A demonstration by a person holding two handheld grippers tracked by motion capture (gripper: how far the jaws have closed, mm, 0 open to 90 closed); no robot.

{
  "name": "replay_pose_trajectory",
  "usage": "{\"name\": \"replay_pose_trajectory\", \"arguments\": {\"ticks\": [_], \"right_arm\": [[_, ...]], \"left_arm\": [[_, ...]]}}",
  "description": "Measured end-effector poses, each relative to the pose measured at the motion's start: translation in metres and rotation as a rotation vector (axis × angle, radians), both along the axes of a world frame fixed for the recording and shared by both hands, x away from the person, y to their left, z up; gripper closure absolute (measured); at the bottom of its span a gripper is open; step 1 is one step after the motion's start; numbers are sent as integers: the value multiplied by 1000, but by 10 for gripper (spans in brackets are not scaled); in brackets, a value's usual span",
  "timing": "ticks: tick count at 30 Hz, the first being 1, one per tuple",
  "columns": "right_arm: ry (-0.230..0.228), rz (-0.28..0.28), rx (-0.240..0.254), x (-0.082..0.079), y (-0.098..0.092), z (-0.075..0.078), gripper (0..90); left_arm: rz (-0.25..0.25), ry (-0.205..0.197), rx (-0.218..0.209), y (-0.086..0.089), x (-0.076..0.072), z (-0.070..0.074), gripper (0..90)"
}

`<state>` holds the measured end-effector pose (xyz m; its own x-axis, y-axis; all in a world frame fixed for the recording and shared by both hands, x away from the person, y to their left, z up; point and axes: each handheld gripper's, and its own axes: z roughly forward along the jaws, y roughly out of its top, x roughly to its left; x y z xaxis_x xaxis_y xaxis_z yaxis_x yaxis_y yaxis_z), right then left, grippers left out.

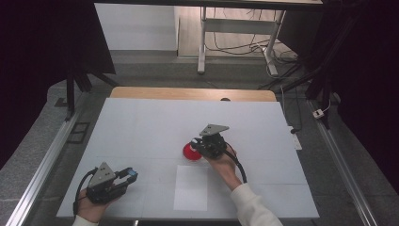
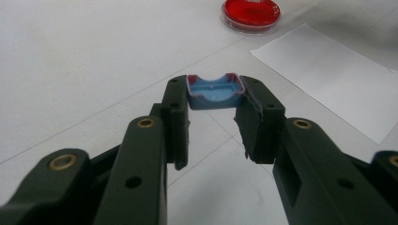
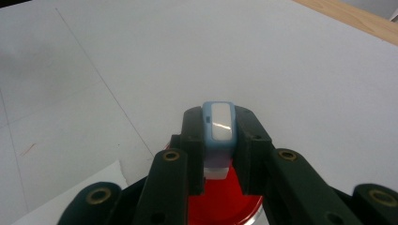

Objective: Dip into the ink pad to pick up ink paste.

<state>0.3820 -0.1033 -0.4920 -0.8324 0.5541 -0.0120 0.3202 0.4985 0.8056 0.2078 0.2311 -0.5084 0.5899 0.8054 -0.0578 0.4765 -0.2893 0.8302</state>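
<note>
Red dish (image 1: 191,151) sits mid-table beside my white sheet (image 1: 190,187); my right gripper (image 3: 219,136), right above it, clamps a pale blue-and-white piece (image 3: 219,129), while my left gripper (image 2: 213,101) near the table's front corner pinches a blue cap (image 2: 215,92), its hollow visible up close

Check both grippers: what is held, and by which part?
Left gripper clamps a blue cap by its sides. Right gripper clamps a blue-and-white stamp by its flanks.
</note>
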Motion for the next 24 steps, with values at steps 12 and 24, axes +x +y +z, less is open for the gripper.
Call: {"name": "replay_pose_trajectory", "arguments": {"ticks": [12,24], "right_arm": [[9,-3,-32,1,1,-3,751],[7,-1,-59,1,3,-7,751]], "left_arm": [[-2,4,0,-1,1,0,652],[-4,3,1,-1,0,0,652]]}}
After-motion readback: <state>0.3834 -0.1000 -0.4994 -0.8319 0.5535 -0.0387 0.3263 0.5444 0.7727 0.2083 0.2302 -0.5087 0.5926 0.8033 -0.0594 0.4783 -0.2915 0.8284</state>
